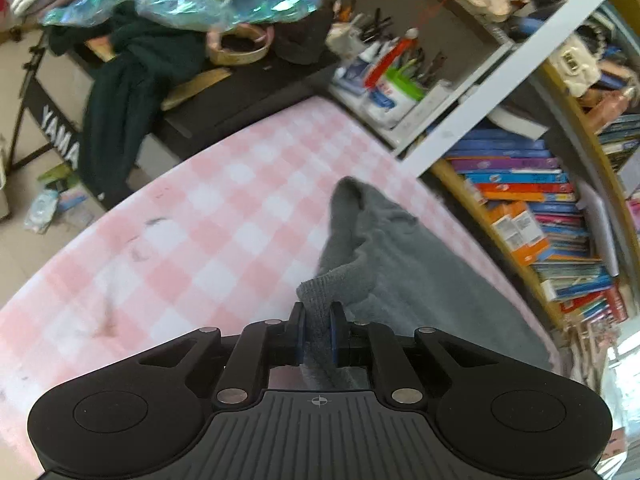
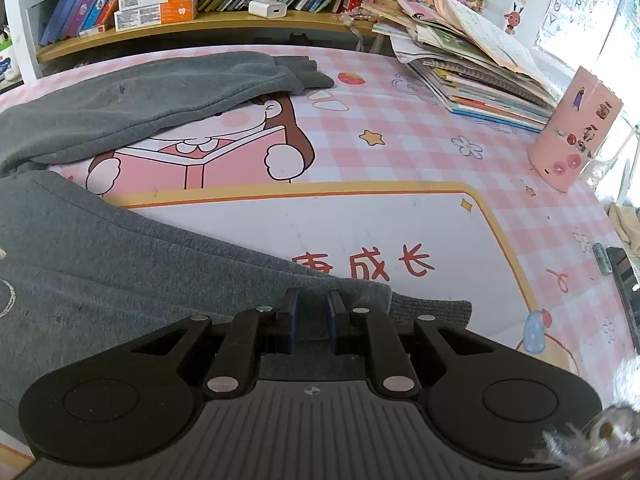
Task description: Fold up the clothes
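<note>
Ribbed cuff [image 1: 320,292] sits pinched in the left gripper [image 1: 319,330], lifted off the pink check mat [image 1: 180,216]; rest of the grey garment [image 2: 100,280] lies spread on the mat. Right gripper [image 2: 311,320] hangs over the other cuff [image 2: 432,312], pads slightly apart, nothing btwn them. Looks like mid-fold: left side raised to carry over. Next prob needs the right to close on its cuff so both edges travel together. Garment's body is cut off at frame edge; left view blurred.
</note>
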`<state>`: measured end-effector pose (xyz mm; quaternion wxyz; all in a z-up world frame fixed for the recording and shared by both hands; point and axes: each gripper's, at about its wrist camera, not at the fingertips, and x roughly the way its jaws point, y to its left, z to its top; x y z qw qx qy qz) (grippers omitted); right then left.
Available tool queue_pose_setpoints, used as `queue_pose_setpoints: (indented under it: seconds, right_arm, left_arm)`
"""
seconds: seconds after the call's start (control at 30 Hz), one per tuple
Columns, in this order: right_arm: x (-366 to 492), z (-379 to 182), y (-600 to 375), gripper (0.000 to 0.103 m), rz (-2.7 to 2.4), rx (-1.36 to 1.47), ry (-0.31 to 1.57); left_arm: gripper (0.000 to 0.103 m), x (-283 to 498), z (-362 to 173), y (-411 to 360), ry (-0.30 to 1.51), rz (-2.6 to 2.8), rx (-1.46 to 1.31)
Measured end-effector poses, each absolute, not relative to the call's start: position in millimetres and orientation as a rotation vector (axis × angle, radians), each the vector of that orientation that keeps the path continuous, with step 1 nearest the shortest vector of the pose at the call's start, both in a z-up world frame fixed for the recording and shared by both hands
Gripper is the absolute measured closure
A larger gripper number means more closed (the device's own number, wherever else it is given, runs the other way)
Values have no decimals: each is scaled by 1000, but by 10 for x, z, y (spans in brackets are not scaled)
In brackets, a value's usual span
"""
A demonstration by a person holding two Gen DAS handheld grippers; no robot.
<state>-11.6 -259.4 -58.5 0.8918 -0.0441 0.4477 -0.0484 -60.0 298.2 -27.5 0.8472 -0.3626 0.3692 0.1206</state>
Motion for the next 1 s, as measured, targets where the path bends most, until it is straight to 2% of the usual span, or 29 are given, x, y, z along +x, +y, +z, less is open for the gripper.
queue_pose_setpoints:
  seconds: [0.13,0.3,0.37,0.43,0.53,0.6,0.67,0.8,1.0]
  right_arm:
    - [-116,-592,-2600,89,-94,-93,921]
    - [-164,-560,-2634,89,-86,-70,912]
    - [-228,-512,-2638,88,-83,-66,899]
    - [-358,-429,-2646,81,-75,-67,876]
    - [-502,-395,-2667,81,-59,-59,887]
    - [-525,-428,-2692,81,-60,-51,903]
    - [-505,-478,-2744,84,-88,-43,912]
    - [-436,-559,-2872,96,-151,-25,921]
    - [-282,-570,-2897,96,-171,-67,920]
  left_arm:
    - [86,-568,-541,2962,897,290,-742]
    - [76,-469,-457,2926,933,248,-653]
    - [69,-504,-334,2948,907,261,-605]
    - [68,-558,-185,2954,841,283,-552]
    - [69,-590,-8,2900,748,255,-488]
    - [69,-510,10,2790,747,149,-477]
    - [70,-396,-19,2637,773,48,-459]
    - [71,-205,-133,2411,807,-23,-422]
    - [73,-1,-253,2258,850,-79,-403]
